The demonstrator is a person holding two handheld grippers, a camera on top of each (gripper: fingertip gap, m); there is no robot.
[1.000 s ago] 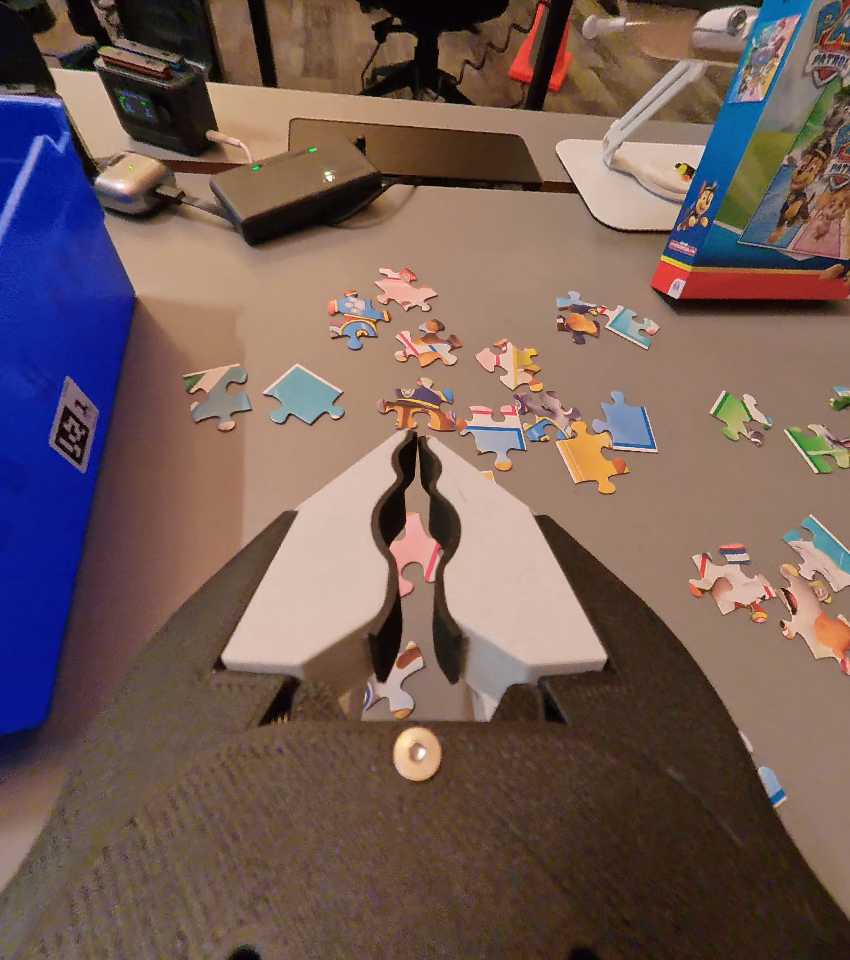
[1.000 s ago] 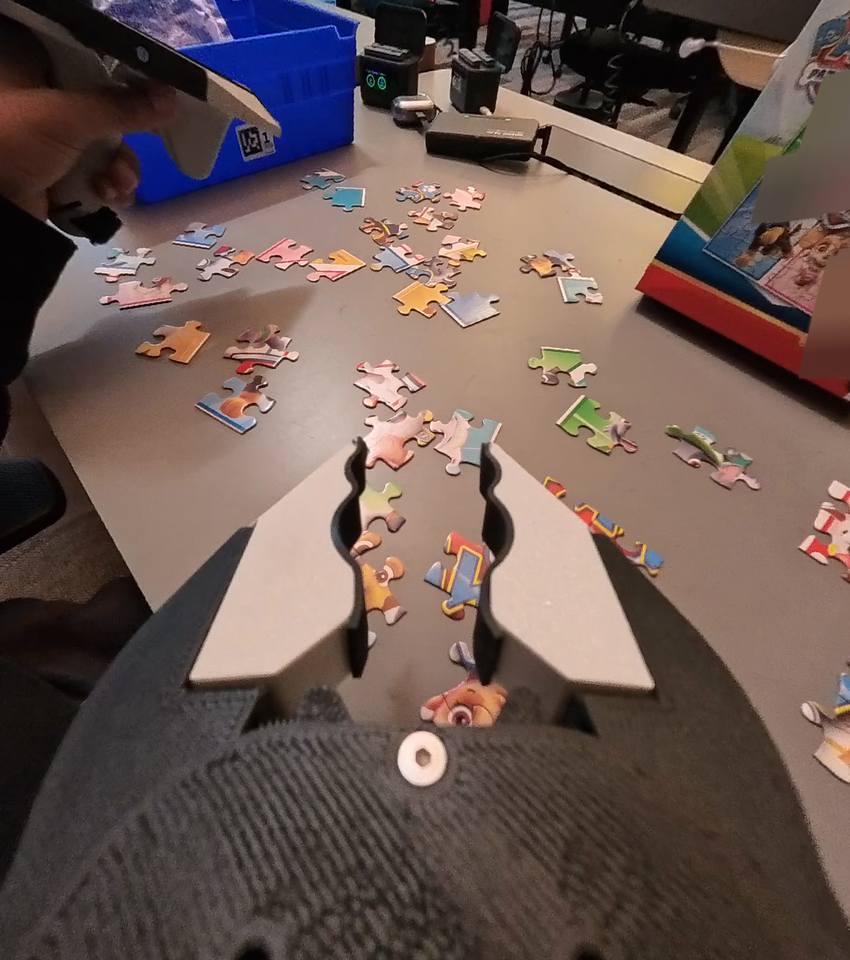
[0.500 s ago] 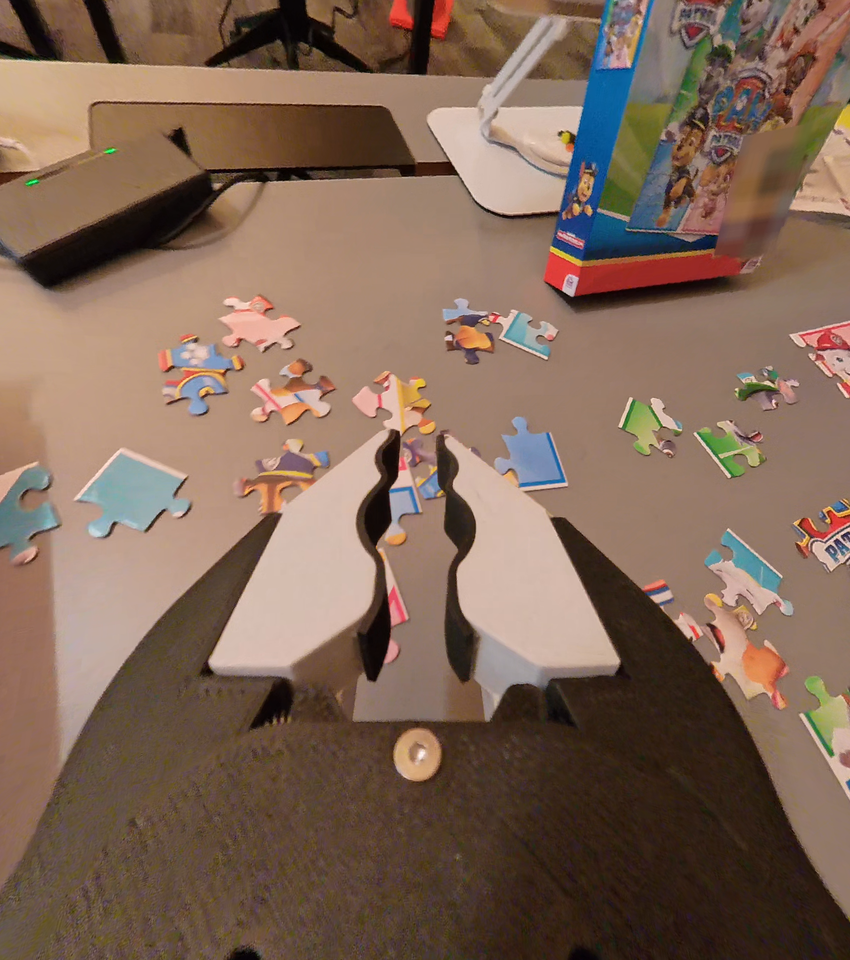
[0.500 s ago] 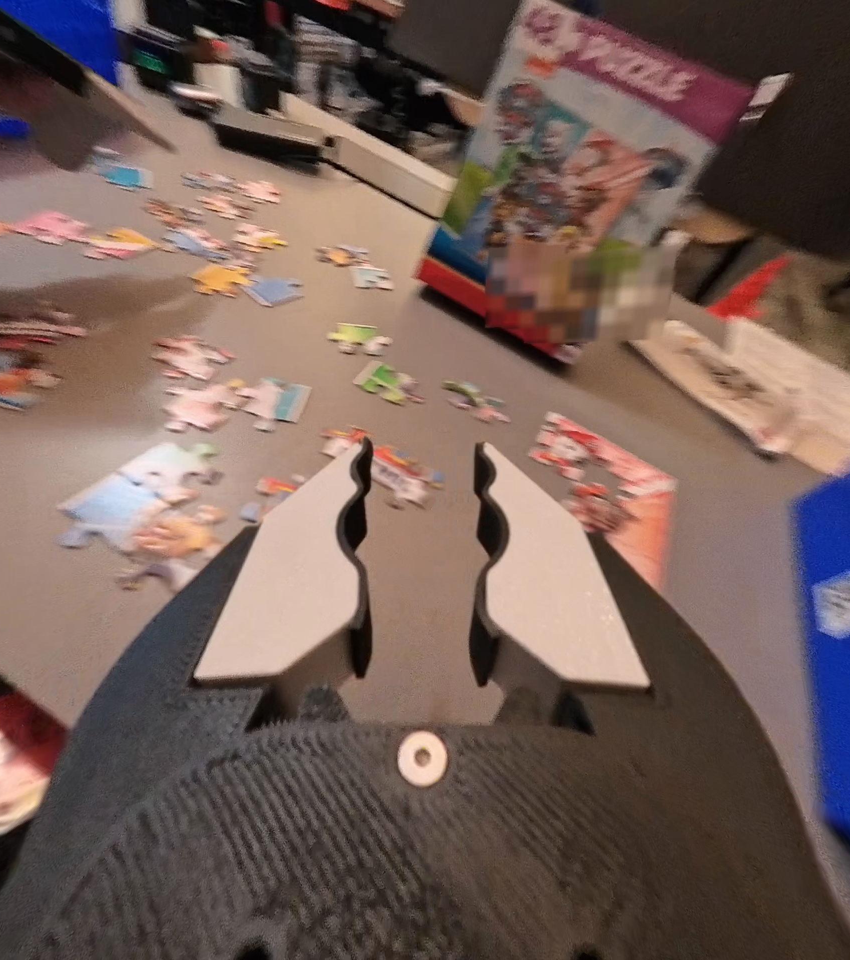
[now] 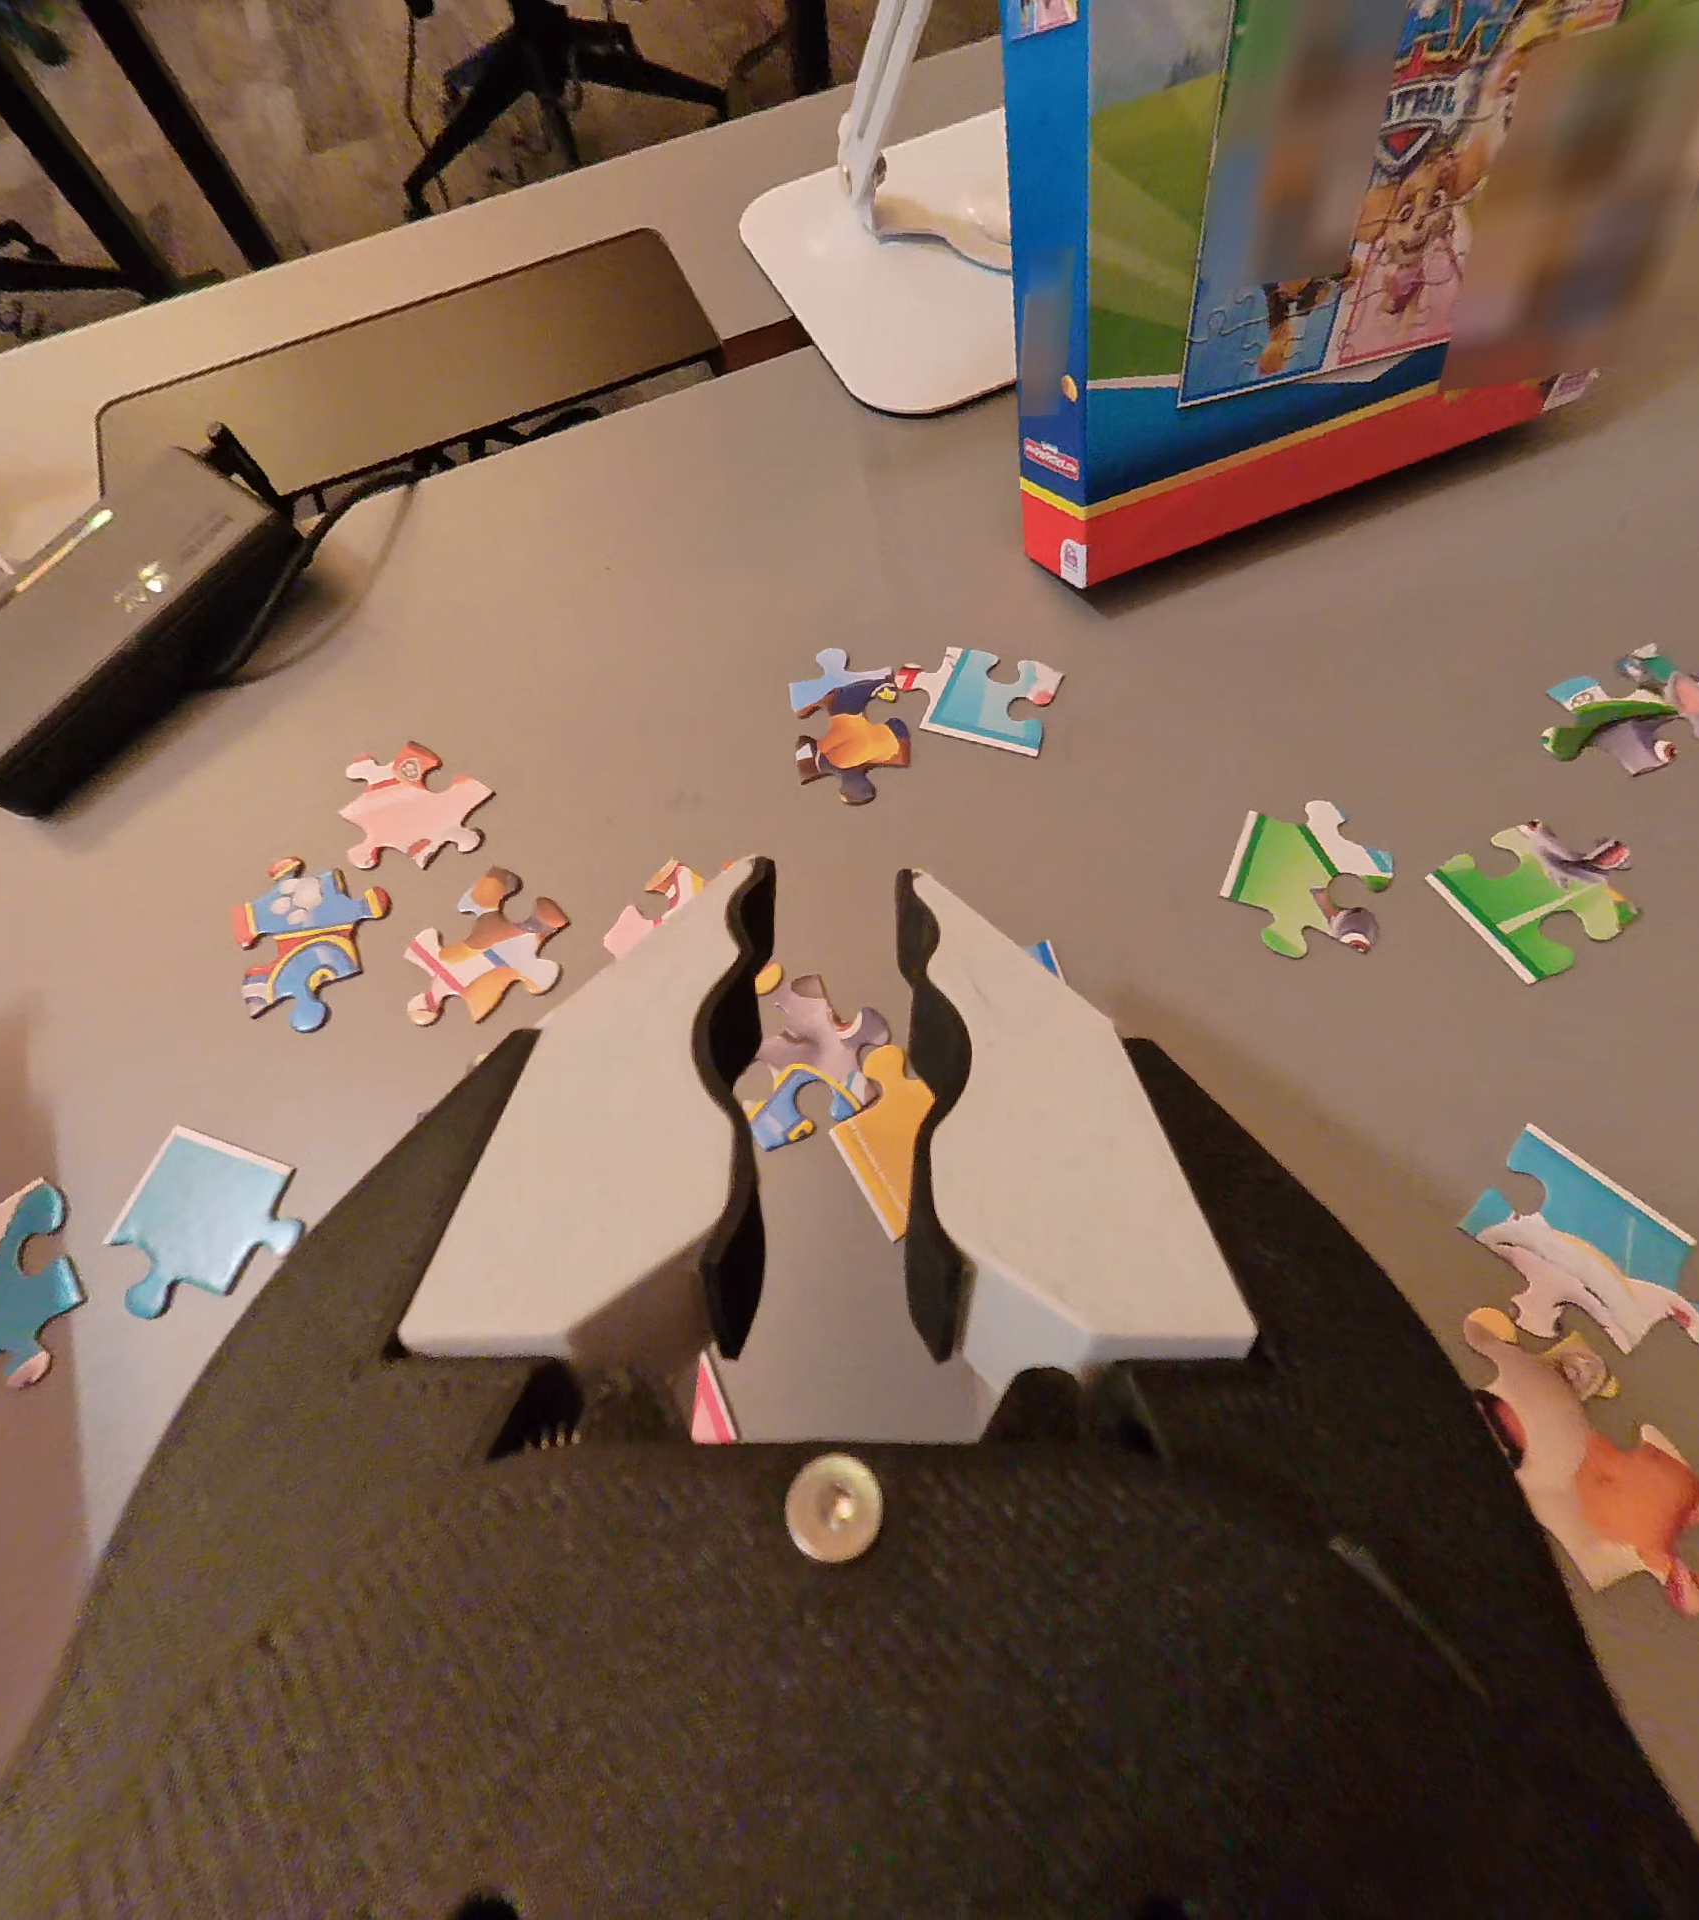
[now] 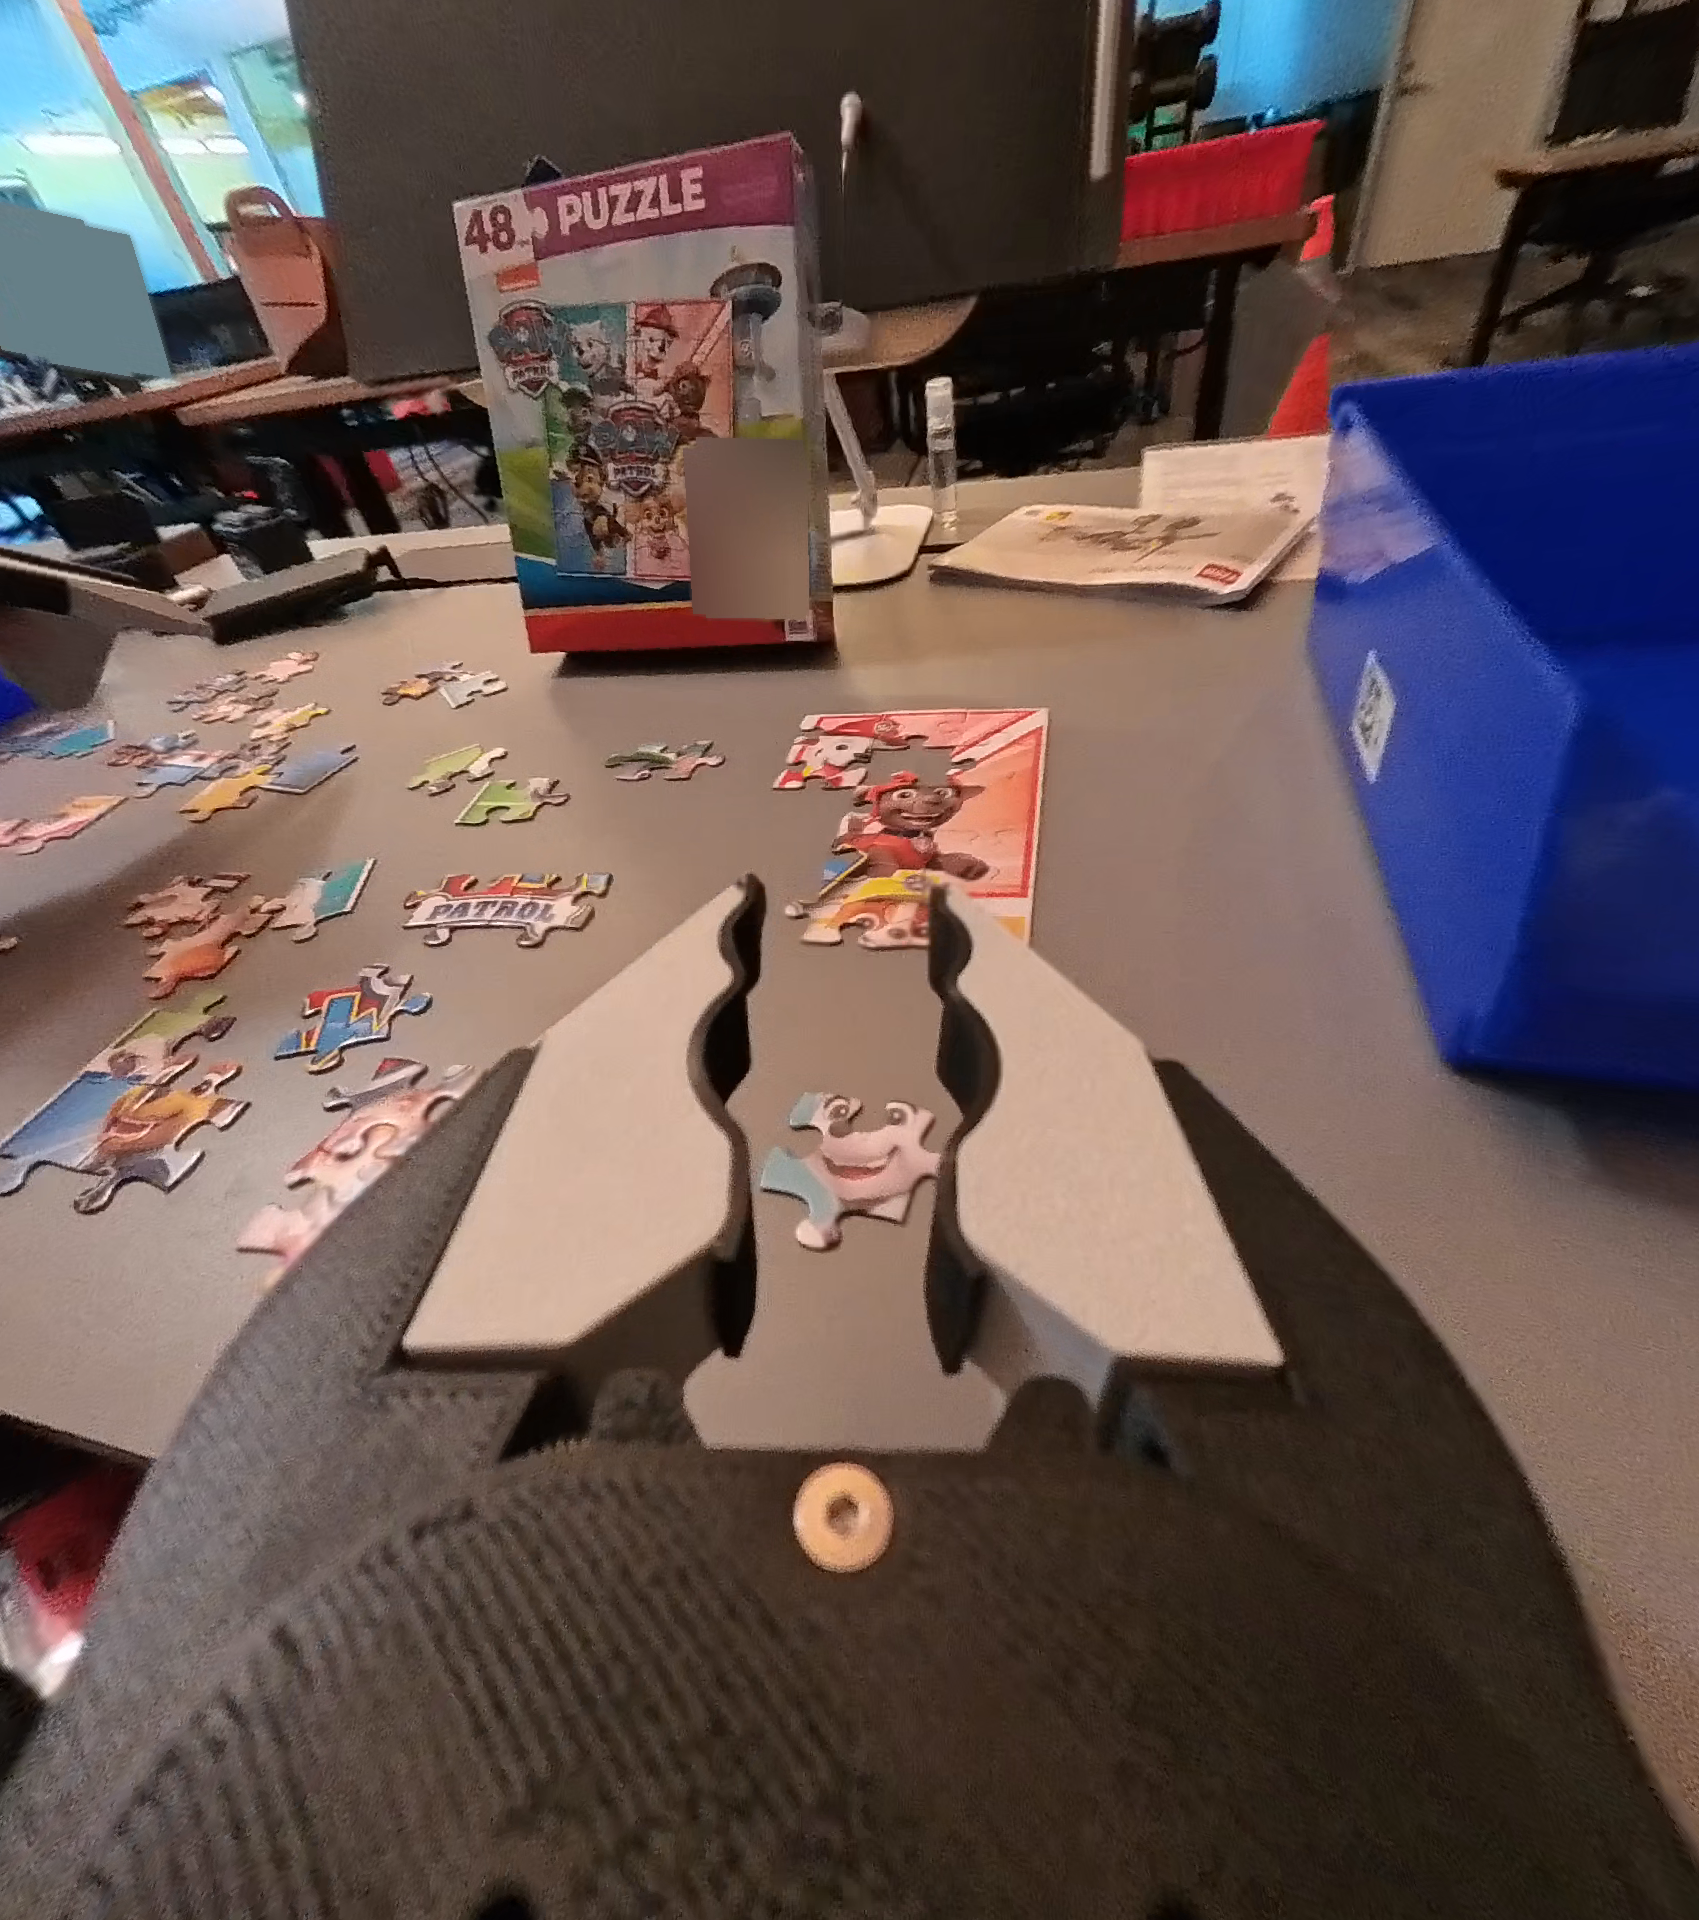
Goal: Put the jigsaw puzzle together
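While both grippers hover over the grey table (image 5: pixel 1240 644), neither grasps anything. The left gripper (image 5: pixel 834 883) has its jaws parted with bare space between the pads; a lilac puzzle piece (image 5: pixel 814 1029) and a yellow puzzle piece (image 5: pixel 886 1143) lie flat on the table beneath the gap, at centre frame. The right gripper (image 6: pixel 840 904) is likewise released, and a white-and-teal puzzle piece (image 6: pixel 855 1153) lies on the table under its gap, apart from both pads.

I judge the main risk to be the flatness of the pieces: jaws closing from above could slide over an edge or push a piece along the table. Under the left gripper the lilac and yellow pieces touch or overlap, so a pinch might catch both. Near the right gripper's tips sits a partly assembled red puzzle section (image 6: pixel 938 821); a careless sweep could break it apart.

A blue bin (image 6: pixel 1572 707) stands at the right of the right wrist view; its inside looks bare where visible. The puzzle box (image 6: pixel 658 416) stands upright, upper centre; its contents cannot be seen.
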